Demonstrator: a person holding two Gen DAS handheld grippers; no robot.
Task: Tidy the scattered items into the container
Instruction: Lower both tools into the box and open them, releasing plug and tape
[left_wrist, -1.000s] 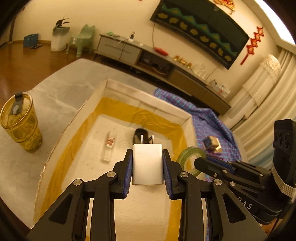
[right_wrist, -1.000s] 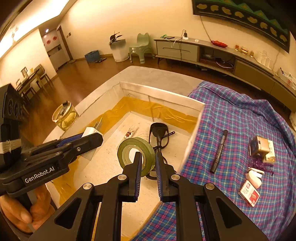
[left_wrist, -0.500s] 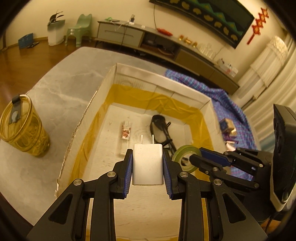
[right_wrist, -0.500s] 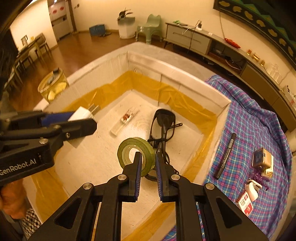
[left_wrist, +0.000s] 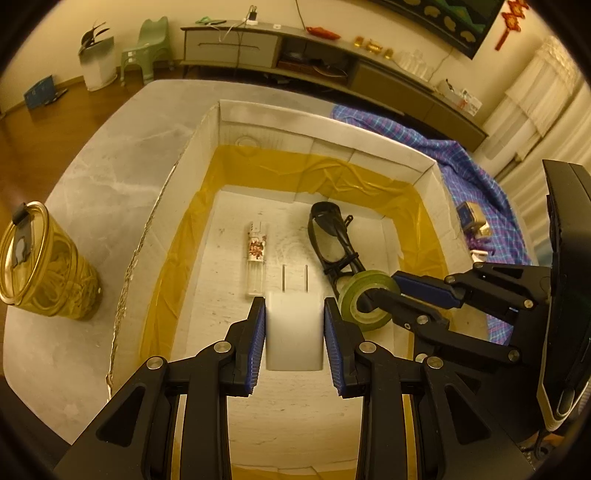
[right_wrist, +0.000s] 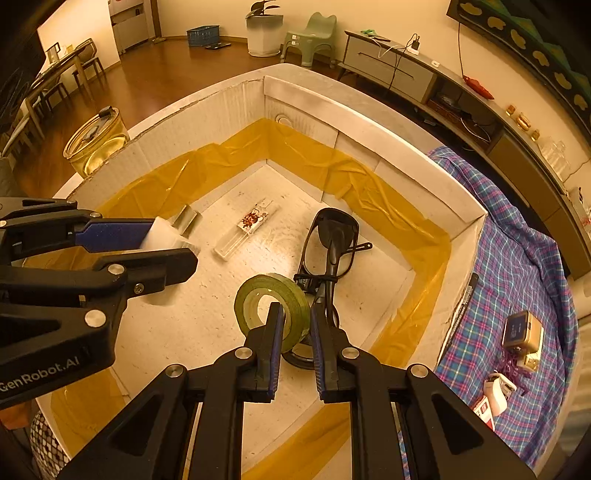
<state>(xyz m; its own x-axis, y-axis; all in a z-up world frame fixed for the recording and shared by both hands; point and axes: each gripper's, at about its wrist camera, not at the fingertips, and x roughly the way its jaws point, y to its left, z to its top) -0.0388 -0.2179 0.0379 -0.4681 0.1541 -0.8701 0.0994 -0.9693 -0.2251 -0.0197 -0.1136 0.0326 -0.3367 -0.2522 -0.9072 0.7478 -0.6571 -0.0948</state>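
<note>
White charger (left_wrist: 293, 334) sits clamped in the left tongs (left_wrist: 294, 328), prongs at 12 in the left wrist view, long axis along the fingers, hanging over the near half of the box (left_wrist: 373, 142) floor. Green tape roll (right_wrist: 272, 304) is pinched through its wall by the right tongs (right_wrist: 293, 334), ring on edge, at 3 o'clock from the charger and just beside it. Both are inside the box walls; height above the floor is hard to judge, probably still clear of it. Bare floor lies straight under the charger; lighter (left_wrist: 256, 258) at 11, sunglasses (left_wrist: 334, 240) at 1. The roll hangs by the sunglasses' near end, so the left release looks cleaner.
</note>
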